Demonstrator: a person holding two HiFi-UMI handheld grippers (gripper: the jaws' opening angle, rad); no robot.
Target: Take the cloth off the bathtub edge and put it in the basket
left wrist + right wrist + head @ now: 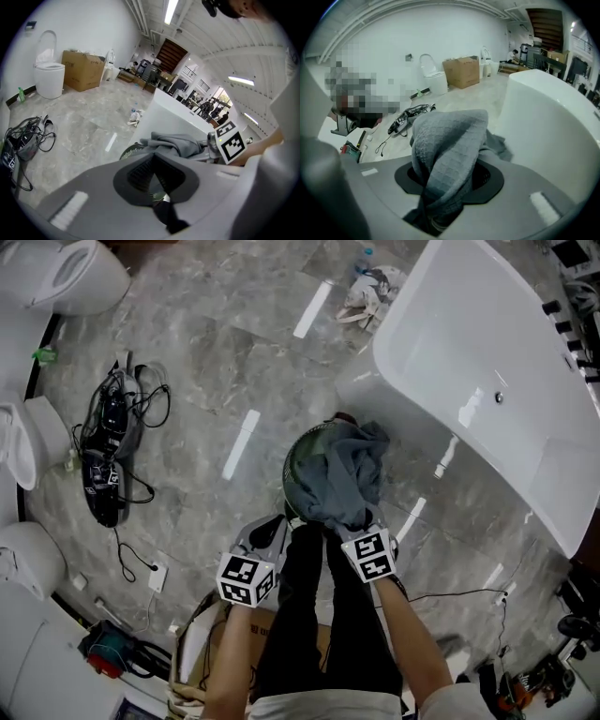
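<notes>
grey cloth is pinched in the right gripper fingers over the basket at frame centre, judged ready for release; left gripper fingers are together, empty.

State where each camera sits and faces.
Head view: on the head, steeply down at basket and bathtub; forearms, left hand-held gripper, right hand-held gripper show.
Left gripper view: on the left one, toward the toilet; right marker cube shows.
Right gripper view: on the right one, at its clamped cloth.
All share the cloth.
</notes>
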